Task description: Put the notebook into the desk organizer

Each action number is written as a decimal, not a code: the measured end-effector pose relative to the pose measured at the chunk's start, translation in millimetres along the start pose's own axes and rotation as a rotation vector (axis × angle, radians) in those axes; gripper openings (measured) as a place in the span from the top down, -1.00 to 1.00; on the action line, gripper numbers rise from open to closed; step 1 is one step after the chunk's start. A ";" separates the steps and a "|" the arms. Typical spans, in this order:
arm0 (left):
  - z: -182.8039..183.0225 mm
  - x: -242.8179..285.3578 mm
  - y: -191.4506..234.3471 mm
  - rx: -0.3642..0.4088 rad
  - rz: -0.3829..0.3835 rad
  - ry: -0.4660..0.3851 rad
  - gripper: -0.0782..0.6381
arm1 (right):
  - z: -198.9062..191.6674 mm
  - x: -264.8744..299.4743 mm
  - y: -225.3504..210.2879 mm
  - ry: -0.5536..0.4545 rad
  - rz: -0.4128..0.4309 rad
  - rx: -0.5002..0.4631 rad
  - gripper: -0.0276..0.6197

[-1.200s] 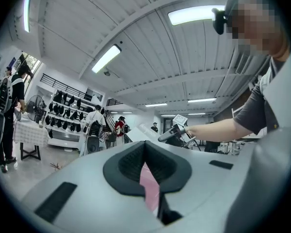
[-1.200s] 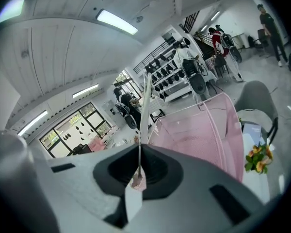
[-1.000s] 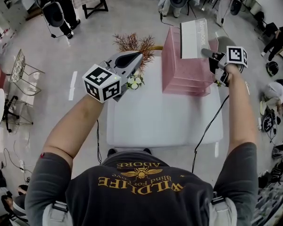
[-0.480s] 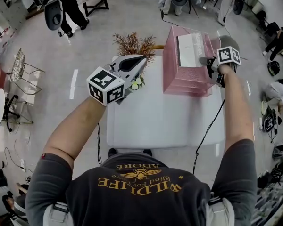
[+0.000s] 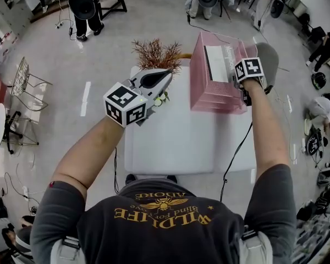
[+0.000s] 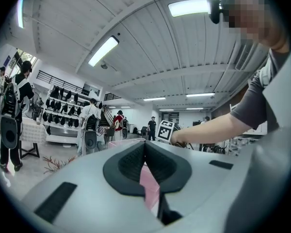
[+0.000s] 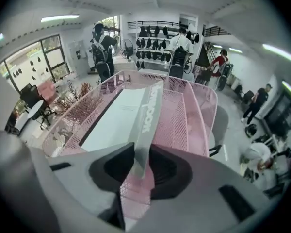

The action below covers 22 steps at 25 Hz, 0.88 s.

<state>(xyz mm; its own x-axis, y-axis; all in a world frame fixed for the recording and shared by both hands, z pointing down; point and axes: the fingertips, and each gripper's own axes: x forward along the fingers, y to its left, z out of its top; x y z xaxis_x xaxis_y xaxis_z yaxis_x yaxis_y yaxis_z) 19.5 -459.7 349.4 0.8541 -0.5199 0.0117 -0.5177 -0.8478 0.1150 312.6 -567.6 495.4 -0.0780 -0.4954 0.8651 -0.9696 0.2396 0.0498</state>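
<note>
The grey-white notebook (image 5: 216,63) sits in the top compartment of the pink mesh desk organizer (image 5: 209,95) at the table's far right. In the right gripper view its spine (image 7: 146,113) runs away from me between the jaws, over the organizer's mesh (image 7: 184,120). My right gripper (image 5: 239,73) points steeply down at the organizer's near edge. Its jaws (image 7: 138,166) have just been opening; the notebook's end is still between them, with a gap on each side. My left gripper (image 5: 164,75) hovers level over the table's left part, shut and empty (image 6: 144,147).
The organizer stands on a small white table (image 5: 176,142). A dried reddish plant (image 5: 157,51) and small white flowers (image 5: 157,96) lie at the far edge under the left gripper. A grey chair (image 5: 268,56) stands behind the organizer. People with gear walk about the room.
My right gripper has come down and tipped forward, lowering the notebook from upright above the organizer into its top compartment. The left gripper has sunk slightly.
</note>
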 end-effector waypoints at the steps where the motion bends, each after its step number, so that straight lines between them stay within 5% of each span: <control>1: 0.3 -0.5 -0.5 -0.004 -0.001 -0.001 0.78 | 0.1 -0.3 -2.4 0.000 -0.043 -0.023 0.64; 9: 1.2 -6.2 -1.5 -0.010 0.000 -0.010 0.78 | 11.5 -14.3 -17.7 -0.040 -0.312 -0.221 0.13; 22: 22.1 -36.5 -4.0 -0.008 0.028 -0.051 0.78 | 54.2 -117.6 30.6 -0.577 0.026 -0.078 0.12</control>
<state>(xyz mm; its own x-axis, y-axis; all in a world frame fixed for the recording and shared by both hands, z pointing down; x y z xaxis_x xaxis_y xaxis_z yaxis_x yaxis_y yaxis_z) -10.7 -439.6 326.5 0.8357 -0.5480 -0.0358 -0.5405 -0.8323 0.1234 279.6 -547.2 368.2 -0.2368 -0.8581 0.4557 -0.9474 0.3079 0.0875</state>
